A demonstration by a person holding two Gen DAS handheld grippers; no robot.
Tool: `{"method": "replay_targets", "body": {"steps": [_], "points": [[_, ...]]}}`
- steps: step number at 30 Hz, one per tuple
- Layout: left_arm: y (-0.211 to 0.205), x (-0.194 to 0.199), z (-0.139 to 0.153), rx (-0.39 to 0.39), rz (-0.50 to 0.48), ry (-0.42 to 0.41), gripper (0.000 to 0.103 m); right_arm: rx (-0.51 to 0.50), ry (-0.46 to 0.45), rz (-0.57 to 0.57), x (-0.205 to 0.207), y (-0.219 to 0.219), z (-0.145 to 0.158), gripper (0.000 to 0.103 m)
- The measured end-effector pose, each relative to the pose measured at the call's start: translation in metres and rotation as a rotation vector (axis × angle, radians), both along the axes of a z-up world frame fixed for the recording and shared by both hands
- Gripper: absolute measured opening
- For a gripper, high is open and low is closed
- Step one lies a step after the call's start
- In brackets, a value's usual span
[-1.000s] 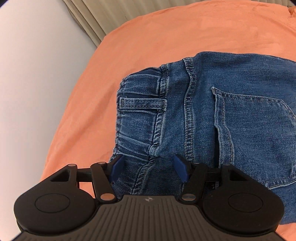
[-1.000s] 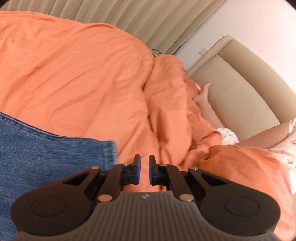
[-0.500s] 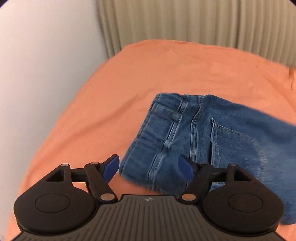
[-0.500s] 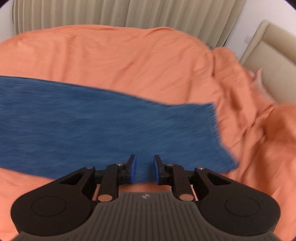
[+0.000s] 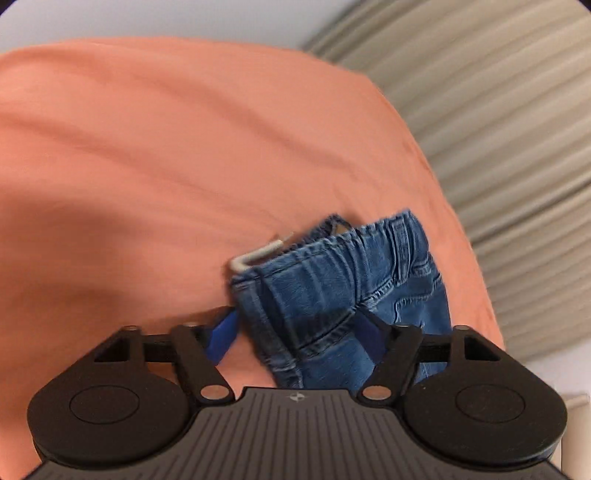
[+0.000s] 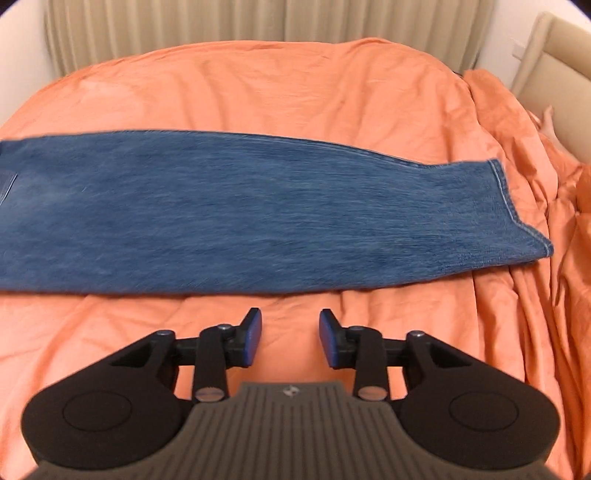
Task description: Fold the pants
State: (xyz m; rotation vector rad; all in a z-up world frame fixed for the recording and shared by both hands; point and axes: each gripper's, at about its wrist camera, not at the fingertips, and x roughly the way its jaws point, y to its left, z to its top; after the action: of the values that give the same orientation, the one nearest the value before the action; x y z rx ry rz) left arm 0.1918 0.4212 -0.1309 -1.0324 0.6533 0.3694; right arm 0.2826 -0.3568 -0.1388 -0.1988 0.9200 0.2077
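Observation:
The blue jeans (image 6: 258, 206) lie flat across the orange bed, legs stacked, hem (image 6: 506, 199) at the right. My right gripper (image 6: 290, 339) is open and empty, hovering over the bedding just in front of the long near edge of the legs. In the left wrist view the waistband end of the jeans (image 5: 340, 280) shows, with a white label (image 5: 255, 254) sticking out. My left gripper (image 5: 295, 332) is open, its jaws wide on either side of the waistband; the denim lies between them, unclamped.
The orange duvet (image 6: 295, 96) covers the bed and bunches into folds at the right (image 6: 535, 258). A beige headboard (image 6: 554, 66) and a hand (image 6: 548, 118) show at far right. Pleated curtains (image 6: 258, 26) hang behind; they also fill the right of the left wrist view (image 5: 498, 129).
My right gripper has opened and pulled back from the hem to face the laid-out legs. My left gripper has swung round to the waistband end and stays open.

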Motion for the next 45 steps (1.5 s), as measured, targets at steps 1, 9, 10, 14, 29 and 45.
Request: {"method": "replay_targets", "body": {"steps": [1,9,10,14,29,45], "points": [[0.002,0.009,0.003,0.029,-0.041,0.048,0.057,-0.023,-0.003,0.016,-0.005,0.005,0.002,0.031],[-0.026,0.033,0.072,0.416,-0.325,0.125,0.017,-0.114,-0.004,0.053,-0.014,0.03,0.006,0.032],[-0.032,0.032,0.079,0.467,-0.335,0.123,0.017,-0.121,-0.006,0.055,-0.013,0.033,0.007,0.032],[-0.03,0.043,0.054,0.503,-0.354,0.232,0.017,-0.138,-0.018,0.049,-0.01,0.041,0.011,0.032],[-0.075,0.024,0.072,0.736,-0.503,0.359,0.061,-0.006,-0.024,0.147,-0.037,0.079,0.031,0.043],[-0.277,-0.011,0.078,0.983,-1.077,0.118,0.061,0.179,-0.043,0.343,-0.097,0.197,-0.01,0.042]]}}
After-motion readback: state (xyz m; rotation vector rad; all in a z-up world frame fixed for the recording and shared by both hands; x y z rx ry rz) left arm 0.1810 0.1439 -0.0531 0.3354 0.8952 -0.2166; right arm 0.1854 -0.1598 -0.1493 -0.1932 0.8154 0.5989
